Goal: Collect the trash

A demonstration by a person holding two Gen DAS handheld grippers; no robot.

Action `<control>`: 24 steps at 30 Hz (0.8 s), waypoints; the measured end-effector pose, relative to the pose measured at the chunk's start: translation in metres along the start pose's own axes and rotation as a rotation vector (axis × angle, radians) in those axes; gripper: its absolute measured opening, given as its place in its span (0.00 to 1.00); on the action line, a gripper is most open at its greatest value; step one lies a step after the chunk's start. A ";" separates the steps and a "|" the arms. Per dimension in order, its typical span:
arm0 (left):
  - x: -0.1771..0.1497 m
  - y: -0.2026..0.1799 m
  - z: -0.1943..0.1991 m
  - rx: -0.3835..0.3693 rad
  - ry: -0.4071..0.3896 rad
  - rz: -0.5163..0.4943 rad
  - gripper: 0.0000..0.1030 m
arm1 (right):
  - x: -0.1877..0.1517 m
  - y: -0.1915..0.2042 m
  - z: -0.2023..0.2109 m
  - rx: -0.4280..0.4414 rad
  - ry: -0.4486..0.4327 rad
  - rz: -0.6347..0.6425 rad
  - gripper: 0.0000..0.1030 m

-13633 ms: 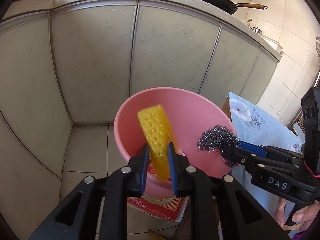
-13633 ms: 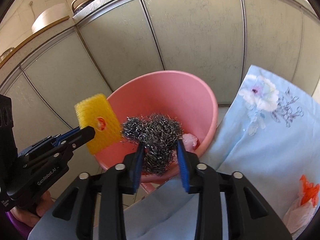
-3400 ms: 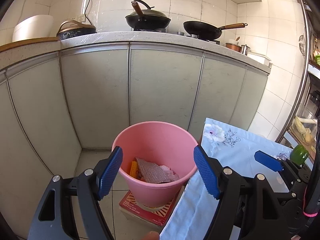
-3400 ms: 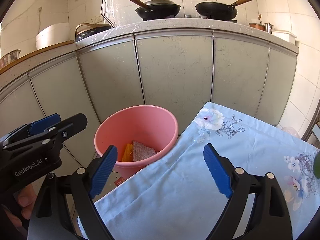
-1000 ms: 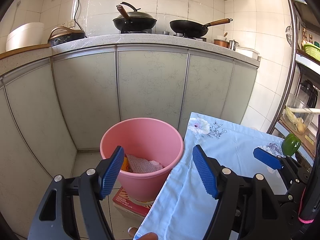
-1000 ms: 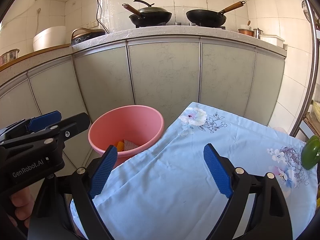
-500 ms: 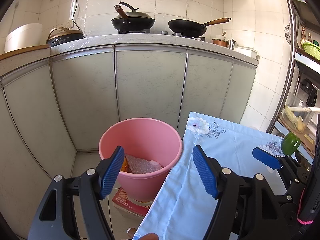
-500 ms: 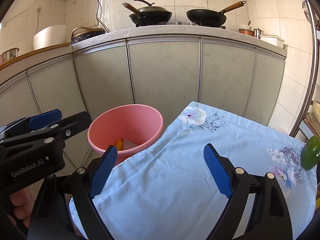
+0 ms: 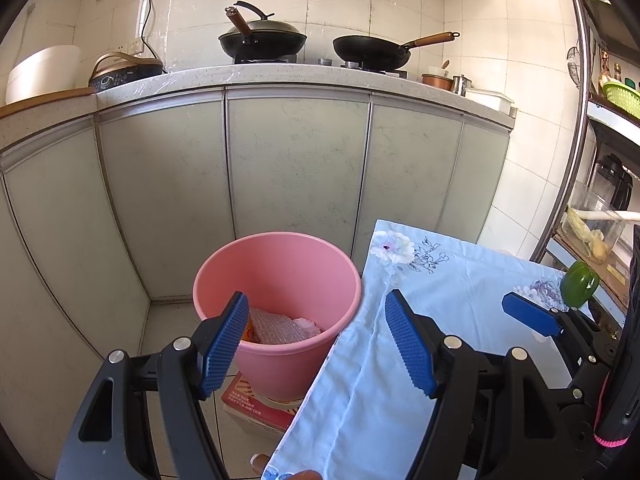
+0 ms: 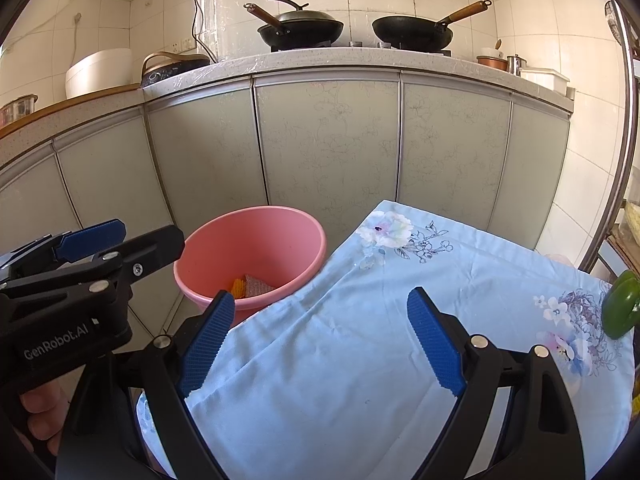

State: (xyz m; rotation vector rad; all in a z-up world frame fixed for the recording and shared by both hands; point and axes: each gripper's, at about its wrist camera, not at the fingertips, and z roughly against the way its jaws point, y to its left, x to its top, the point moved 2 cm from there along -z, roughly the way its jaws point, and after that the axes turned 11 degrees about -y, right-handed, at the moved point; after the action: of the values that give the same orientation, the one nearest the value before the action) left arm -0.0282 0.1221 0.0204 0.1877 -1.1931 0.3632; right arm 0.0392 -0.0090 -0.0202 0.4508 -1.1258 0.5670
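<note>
Pink bin (image 9: pixel 276 276) stands on the floor ahead of the left gripper (image 9: pixel 316 344), partly framed between its fingers; the left pad covers part of the near rim. Bin sits on a red-and-white printed box (image 9: pixel 256 400), and only the left wrist view shows that. Inside the bin: a crumpled sheet of bubble wrap (image 9: pixel 280 330) on top, a strip of yellow-orange netting (image 9: pixel 247 326) at its left edge, something pale pink at its right. The right wrist view gives only a small glimpse of the contents, netting and a grey corner.

Left gripper: fingers spread wide, nothing between them. Right gripper (image 10: pixel 320 344): fingers also wide, empty, over the cloth; the bin lies beyond its left fingertip, up and to the left.

The right wrist view shows the left gripper from the side at lower left, with the hand (image 10: pixel 40 420) that holds it. The left wrist view shows the right gripper's blue pad at far right, and past it a shelf rack (image 9: pixel 600 200) with a clear container and a green basket, cut off in the other view.

Surface: a table under a light blue floral tablecloth (image 10: pixel 380 360), its edge touching or just beside the bin's right rim. Green bell pepper (image 10: pixel 620 304) on the cloth, far beyond the right finger.

Room: grey-green cabinet doors (image 10: pixel 328 148) behind the bin; speckled counter (image 10: pixel 320 62) above with two dark woks (image 10: pixel 300 28), a white cooker and a dark one at left, small pots at right. White tiled wall.
</note>
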 end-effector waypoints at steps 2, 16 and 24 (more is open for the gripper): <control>-0.001 0.000 -0.001 -0.002 0.002 -0.001 0.68 | 0.000 0.000 0.000 -0.001 0.000 0.001 0.86; -0.005 0.001 -0.004 -0.008 0.004 -0.002 0.67 | -0.006 -0.004 -0.003 -0.002 0.009 -0.003 0.86; -0.008 0.000 -0.007 -0.007 0.021 0.003 0.67 | -0.008 -0.005 -0.004 -0.002 0.013 -0.006 0.86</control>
State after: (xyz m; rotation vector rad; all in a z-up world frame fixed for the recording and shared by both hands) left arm -0.0247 0.1236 0.0106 0.1760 -1.1737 0.3632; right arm 0.0430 -0.0118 -0.0293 0.4475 -1.1119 0.5629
